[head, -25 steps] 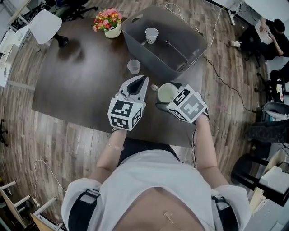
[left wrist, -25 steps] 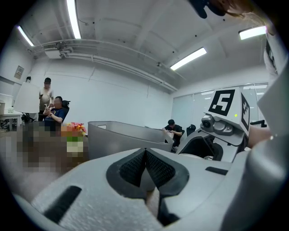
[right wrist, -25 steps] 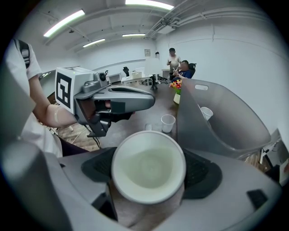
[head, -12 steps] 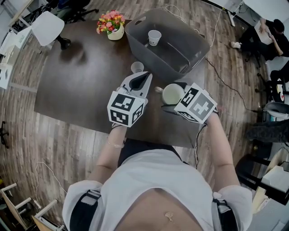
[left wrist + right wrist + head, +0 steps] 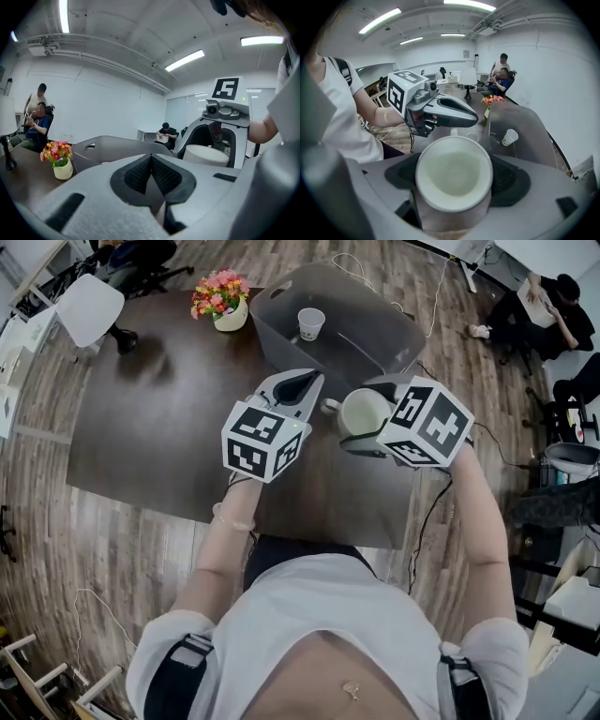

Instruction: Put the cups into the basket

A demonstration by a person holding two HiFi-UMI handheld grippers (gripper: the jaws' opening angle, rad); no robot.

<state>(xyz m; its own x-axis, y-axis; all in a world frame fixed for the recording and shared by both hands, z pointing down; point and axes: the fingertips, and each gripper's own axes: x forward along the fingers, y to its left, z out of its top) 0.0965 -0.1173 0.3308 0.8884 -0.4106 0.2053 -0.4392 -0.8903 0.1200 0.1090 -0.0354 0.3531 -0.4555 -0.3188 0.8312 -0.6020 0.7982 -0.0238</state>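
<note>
My right gripper (image 5: 367, 418) is shut on a white mug (image 5: 357, 411), held upright above the dark table (image 5: 150, 427); the right gripper view looks down into the empty mug (image 5: 453, 174). Its handle points toward my left gripper (image 5: 305, 382), which hovers shut and empty just left of it. The grey basket (image 5: 375, 320) stands beyond both, holding one paper cup (image 5: 310, 323). A small clear cup (image 5: 472, 137) shows past the mug's rim in the right gripper view. In the head view my left gripper hides it.
A pot of flowers (image 5: 218, 298) stands left of the basket at the table's far edge. A white chair (image 5: 89, 307) sits off the far left corner. Cables trail over the floor right of the basket. People sit at the room's far right (image 5: 548, 306).
Both grippers have risen and moved forward toward the basket, the right one carrying the mug. The clear cup, visible earlier beside the left gripper's tip, is now hidden behind it.
</note>
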